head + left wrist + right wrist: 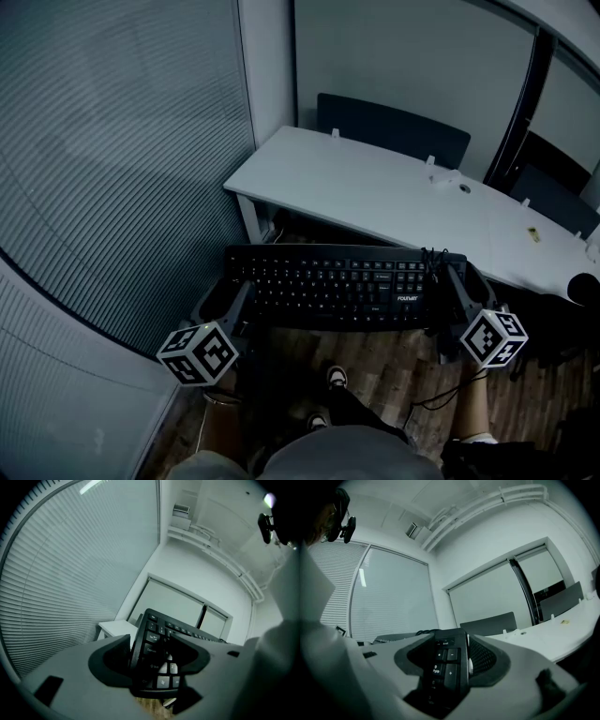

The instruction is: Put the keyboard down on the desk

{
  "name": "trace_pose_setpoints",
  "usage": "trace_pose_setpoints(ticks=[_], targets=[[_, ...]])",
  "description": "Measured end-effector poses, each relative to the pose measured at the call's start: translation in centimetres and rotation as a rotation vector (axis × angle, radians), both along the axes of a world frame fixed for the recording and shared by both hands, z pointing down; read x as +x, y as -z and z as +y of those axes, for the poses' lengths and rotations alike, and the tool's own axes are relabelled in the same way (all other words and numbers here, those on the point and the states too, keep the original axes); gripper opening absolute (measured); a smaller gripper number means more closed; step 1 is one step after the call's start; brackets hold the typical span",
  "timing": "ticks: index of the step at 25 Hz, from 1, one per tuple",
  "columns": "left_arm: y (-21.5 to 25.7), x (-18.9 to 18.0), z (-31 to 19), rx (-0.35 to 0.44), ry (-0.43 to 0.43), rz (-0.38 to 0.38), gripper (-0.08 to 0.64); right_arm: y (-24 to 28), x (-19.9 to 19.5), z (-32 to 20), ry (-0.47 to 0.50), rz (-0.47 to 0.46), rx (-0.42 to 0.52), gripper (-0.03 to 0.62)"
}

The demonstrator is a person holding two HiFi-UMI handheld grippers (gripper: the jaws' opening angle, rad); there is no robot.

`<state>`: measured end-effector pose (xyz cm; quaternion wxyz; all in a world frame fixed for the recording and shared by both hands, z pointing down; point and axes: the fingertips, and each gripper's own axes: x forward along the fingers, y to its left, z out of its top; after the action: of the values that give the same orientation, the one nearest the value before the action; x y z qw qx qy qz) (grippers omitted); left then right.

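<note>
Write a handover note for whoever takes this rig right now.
Left gripper: shut on the keyboard's left end.
Right gripper: shut on its right end.
Keyboard: held level in the air over the wood floor, short of the white desk, keys up.
Done: gripped at both ends.
Left: carry it over the desktop, lower it flat, open both grippers.
</note>
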<state>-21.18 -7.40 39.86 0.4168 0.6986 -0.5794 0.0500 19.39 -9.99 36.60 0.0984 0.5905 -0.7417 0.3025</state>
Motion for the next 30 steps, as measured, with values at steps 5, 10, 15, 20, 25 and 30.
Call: trace_pose_setpoints(ticks=[5,10,15,20,25,30], targets=[[0.3,0.2,0.0,0.008,-0.004,-0.007,0.268,0.0,0.1,0.0,-0.002,-0.008,0.008,0.238],[-0.2,0.1,0.1,0.01,-0.017,-0.007,0.268,-0.5,0.0,0.2,-0.002,-0.006,0.011,0.238],[-0.4,0.2,0.0,0.014,-0.02,0.006,0.268,-0.2,0.1,-0.1,0.001,0.002,0.022,0.238],[-0.7,0.3,0.2,0.01,-0.01,0.005,0.268,-0.3,0.1,-0.2,0.008,0.004,0.015,0.238],[0.1,0.1,0.2,0.043,-0.003,-0.023,0.268,-0.7,0.1,-0.3,0.014,-0.028,0.047,0.238],[-0.1,0.1,0.2,0.057,-0.002,0.001,0.268,0.4,-0.1,-0.3,0.016,0.003,0.064,0.238]])
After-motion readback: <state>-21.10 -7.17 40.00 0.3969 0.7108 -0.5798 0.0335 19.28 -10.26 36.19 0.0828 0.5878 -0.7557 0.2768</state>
